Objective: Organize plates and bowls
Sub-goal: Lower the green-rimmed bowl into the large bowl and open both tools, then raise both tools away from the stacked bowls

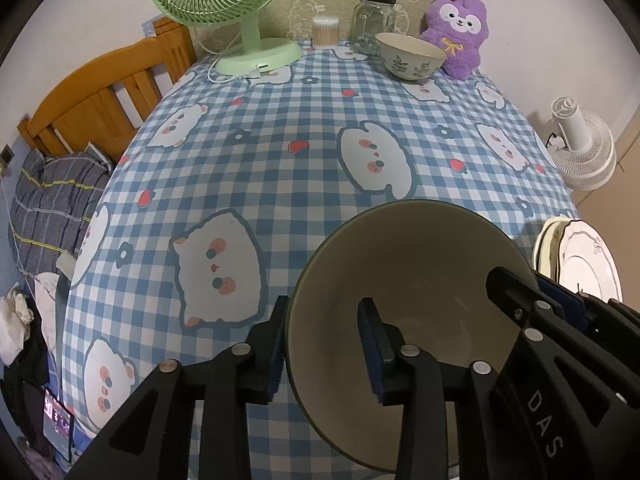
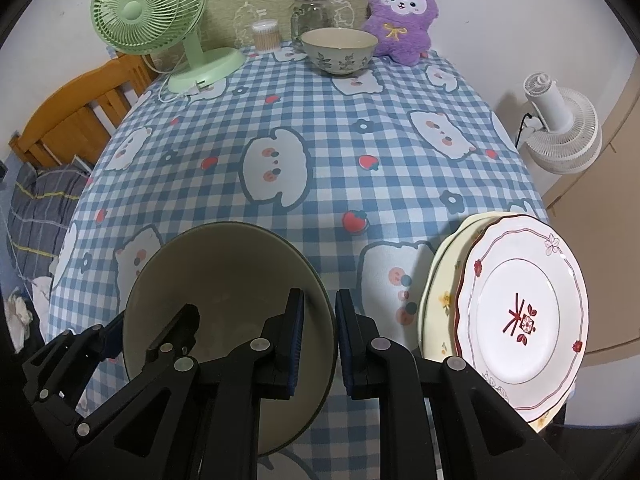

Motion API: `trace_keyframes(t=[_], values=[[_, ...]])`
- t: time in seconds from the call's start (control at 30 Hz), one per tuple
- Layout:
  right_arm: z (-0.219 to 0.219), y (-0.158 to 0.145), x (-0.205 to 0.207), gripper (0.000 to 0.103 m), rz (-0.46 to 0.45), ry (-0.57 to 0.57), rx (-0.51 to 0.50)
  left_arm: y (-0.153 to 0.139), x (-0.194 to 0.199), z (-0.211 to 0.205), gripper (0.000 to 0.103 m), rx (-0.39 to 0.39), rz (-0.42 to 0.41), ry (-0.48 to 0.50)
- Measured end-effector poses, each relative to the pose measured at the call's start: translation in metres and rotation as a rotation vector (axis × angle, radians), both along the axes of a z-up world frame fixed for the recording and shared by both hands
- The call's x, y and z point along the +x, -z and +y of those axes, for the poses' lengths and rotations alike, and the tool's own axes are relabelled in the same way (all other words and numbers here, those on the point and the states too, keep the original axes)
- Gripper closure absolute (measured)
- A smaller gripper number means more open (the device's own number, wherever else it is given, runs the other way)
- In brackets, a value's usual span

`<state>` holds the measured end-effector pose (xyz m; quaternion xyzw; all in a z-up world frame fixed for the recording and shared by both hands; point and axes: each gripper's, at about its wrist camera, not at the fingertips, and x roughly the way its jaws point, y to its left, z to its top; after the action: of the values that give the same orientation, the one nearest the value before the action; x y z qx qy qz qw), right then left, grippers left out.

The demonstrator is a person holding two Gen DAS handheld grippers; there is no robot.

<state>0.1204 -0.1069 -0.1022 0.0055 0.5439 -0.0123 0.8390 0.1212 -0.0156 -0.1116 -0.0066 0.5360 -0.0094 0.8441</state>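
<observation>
While gripping the olive bowl (image 1: pixel 420 260) just left of the plate stack (image 2: pixel 516 312), read this as a handover within the bowl-gathering step. Right claw (image 2: pixel 320 296) clenched on the rim nearest the stack, one pad inside the wall, one outside. Left claw (image 1: pixel 324 304) released, astride the rim farthest from the stack, outer pad close against the wall, inner pad standing clear of it. Bowl tipped toward the cameras; foot on the table (image 2: pixel 320 128) or off it: cannot tell.

Likely next: draw the left claw up and away without knocking the rim. Then carry the bowl in the right alone to the floral bowl (image 2: pixel 339 54), well beyond the stack at the far end, and nest it there or set it alongside. Calls for a firm pinch against swinging on a one-sided hold.

Seen only from the right wrist: the stack in full, white red-trimmed plate on a cream one. Seen only from the left wrist: the gap at the inner left pad.
</observation>
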Motion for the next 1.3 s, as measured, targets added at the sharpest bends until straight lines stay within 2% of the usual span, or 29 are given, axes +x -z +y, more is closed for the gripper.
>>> trace_keyframes(t=[0.07,0.13,0.33,0.4,0.47,0.5,0.53,0.6,0.77,0.83,0.93,1.07,1.3], values=[[0.0,-0.002,-0.001,0.083,0.002,-0.007,0.0,-0.002,-0.004,-0.001,0.06,-0.003,-0.005,0.003],[0.001,-0.004,-0.003,0.083,0.003,-0.012,-0.001,-0.004,-0.006,-0.002,0.043,-0.001,-0.01,0.008],[-0.001,-0.015,-0.01,0.083,-0.012,-0.024,0.007,-0.014,-0.012,-0.001,0.03,0.003,-0.028,-0.004],[-0.003,-0.019,-0.012,0.081,-0.015,-0.025,0.015,-0.018,-0.015,0.0,0.028,0.003,-0.036,-0.009],[-0.005,-0.024,-0.014,0.075,-0.026,-0.02,0.012,-0.022,-0.018,0.0,0.028,0.008,-0.044,-0.011],[-0.007,-0.026,-0.016,0.066,-0.035,-0.017,0.013,-0.025,-0.019,0.0,0.027,0.01,-0.049,-0.014],[-0.009,-0.03,-0.018,0.054,-0.046,-0.013,0.021,-0.026,-0.02,0.0,0.027,0.01,-0.051,-0.016],[-0.011,-0.038,-0.022,0.04,-0.071,-0.007,0.035,-0.032,-0.022,0.001,0.023,0.006,-0.059,-0.024],[-0.013,-0.058,-0.029,0.037,-0.103,-0.023,0.042,-0.049,-0.028,-0.002,0.019,0.014,-0.094,-0.03],[-0.014,-0.066,-0.032,0.025,-0.12,-0.029,0.047,-0.056,-0.03,-0.003,0.017,0.016,-0.107,-0.028],[-0.014,-0.081,-0.037,0.02,-0.165,-0.035,0.04,-0.069,-0.034,-0.003,0.014,0.01,-0.123,-0.042],[-0.014,-0.099,-0.039,0.018,-0.186,-0.049,0.048,-0.085,-0.038,-0.004,0.012,-0.002,-0.146,-0.052],[-0.014,-0.127,-0.035,0.017,-0.222,-0.036,0.057,-0.113,-0.035,-0.006,0.009,0.035,-0.186,-0.056]])
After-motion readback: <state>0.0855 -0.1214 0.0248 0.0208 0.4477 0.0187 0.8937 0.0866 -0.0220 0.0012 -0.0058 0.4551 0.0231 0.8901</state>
